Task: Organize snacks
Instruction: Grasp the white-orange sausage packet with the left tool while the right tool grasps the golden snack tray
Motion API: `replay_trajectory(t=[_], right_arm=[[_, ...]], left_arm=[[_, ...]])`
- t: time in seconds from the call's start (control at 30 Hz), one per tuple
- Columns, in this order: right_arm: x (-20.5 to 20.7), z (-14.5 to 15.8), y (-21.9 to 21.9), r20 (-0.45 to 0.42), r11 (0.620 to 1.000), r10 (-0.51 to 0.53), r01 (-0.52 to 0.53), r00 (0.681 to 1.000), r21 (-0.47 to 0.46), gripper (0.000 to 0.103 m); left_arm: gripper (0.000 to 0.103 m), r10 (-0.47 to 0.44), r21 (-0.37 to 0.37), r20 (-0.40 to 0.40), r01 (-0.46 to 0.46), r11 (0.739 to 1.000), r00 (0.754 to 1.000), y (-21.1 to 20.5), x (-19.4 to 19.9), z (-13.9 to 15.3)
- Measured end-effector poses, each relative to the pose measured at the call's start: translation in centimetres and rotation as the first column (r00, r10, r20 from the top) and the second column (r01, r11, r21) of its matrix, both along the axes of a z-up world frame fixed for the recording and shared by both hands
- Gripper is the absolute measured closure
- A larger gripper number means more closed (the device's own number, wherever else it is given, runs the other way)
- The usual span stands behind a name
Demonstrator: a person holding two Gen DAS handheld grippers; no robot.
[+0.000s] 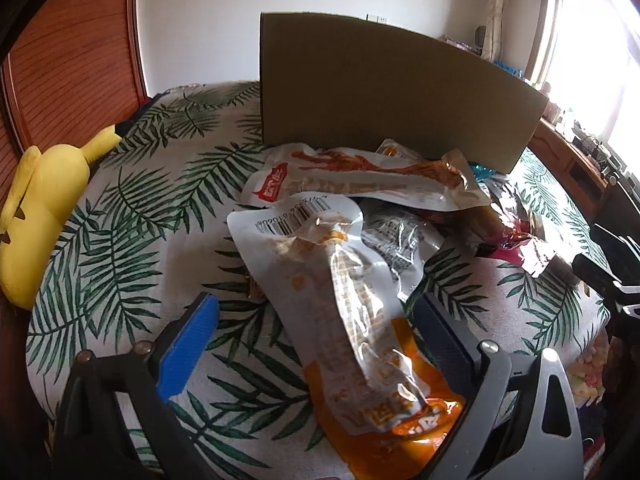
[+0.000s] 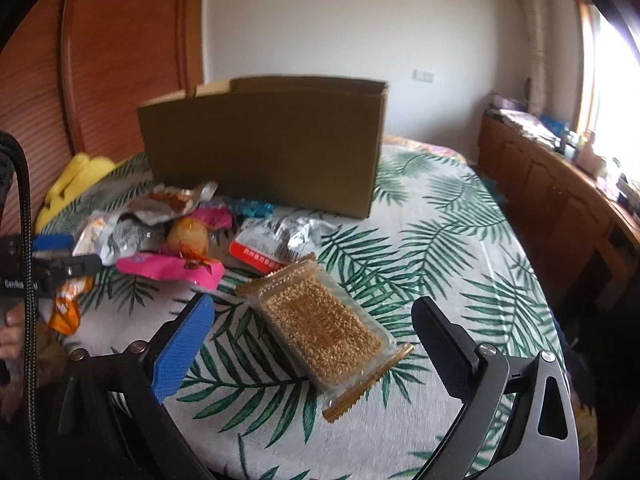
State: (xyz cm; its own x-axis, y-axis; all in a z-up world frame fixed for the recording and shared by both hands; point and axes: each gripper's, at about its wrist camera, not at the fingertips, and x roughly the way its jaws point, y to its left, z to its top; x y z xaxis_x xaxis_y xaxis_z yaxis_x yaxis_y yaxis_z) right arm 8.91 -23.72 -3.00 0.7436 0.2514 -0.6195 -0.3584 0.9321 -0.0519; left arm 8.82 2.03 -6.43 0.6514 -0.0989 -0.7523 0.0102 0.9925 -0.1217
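- Orange-and-white snack pouch (image 1: 352,320): lies on the leaf-print cloth (image 1: 120,248) in front of the cardboard box (image 1: 380,92), barcode end toward the box, orange end between the left gripper (image 1: 316,312) fingers, which stand wide apart and grip nothing.
- Clear-wrapped grain bar (image 2: 324,328): flat on the cloth, in front of the box toward its right end, between the spread fingers of the right gripper (image 2: 312,316); no contact shown.
- Snack pile (image 2: 168,232): pink, silver and red packets heaped against the box front, left of the grain bar.
- Yellow plush toy (image 1: 36,216): left of the box, at the cloth's edge.
- Wooden cabinet (image 2: 560,208): well right of the box.
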Motion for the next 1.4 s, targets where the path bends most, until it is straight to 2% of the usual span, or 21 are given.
replay_trajectory(t=[0.13,0.3,0.47,0.67,0.8,0.9,1.07,1.13,1.4], right_arm=[[1.4,-0.8,0.0,-0.066,0.998,0.045,-0.047,0.997,-0.033,0.007],[2.3,-1.2,-0.4,-0.113,0.995,0.078,-0.084,0.991,-0.049,0.010],[2.9,-1.8,-0.2,-0.147,0.989,0.111,-0.124,0.983,-0.084,0.010],[3.6,-2.9,0.1,-0.191,0.980,0.143,-0.166,0.971,-0.111,0.011],[4.0,-3.1,-0.2,-0.216,0.979,0.163,-0.185,0.963,-0.088,0.012],[4.2,-3.1,-0.3,-0.213,0.979,0.177,-0.194,0.961,-0.062,0.019],[4.1,-2.8,-0.7,-0.207,0.978,0.182,-0.198,0.961,-0.062,0.049],[3.9,-2.7,-0.6,-0.204,0.978,0.183,-0.200,0.962,-0.066,0.055],[2.9,-2.5,-1.0,-0.172,0.983,0.173,-0.182,0.970,-0.038,0.059]], left_arm=[[0.009,-0.009,-0.014,-0.011,0.009,1.000,1.000,0.3,0.5,0.0],[0.022,-0.048,-0.004,-0.004,0.048,0.999,0.999,0.3,0.6,0.1],[0.048,-0.052,0.003,0.012,0.052,0.999,0.999,1.2,0.6,0.3],[0.055,-0.071,-0.005,0.010,0.071,0.997,0.997,2.3,0.4,0.4],[0.056,-0.080,-0.040,0.011,0.080,0.996,0.997,3.1,-0.2,0.4],[0.057,-0.068,-0.057,0.033,0.069,0.996,0.997,3.8,-0.9,0.8],[0.056,-0.054,-0.066,0.073,0.058,0.996,0.996,4.4,-1.8,1.8],[0.056,-0.050,-0.067,0.093,0.056,0.996,0.994,4.5,-2.1,2.4],[0.056,-0.051,-0.098,0.153,0.067,0.993,0.987,4.1,-2.8,4.5]])
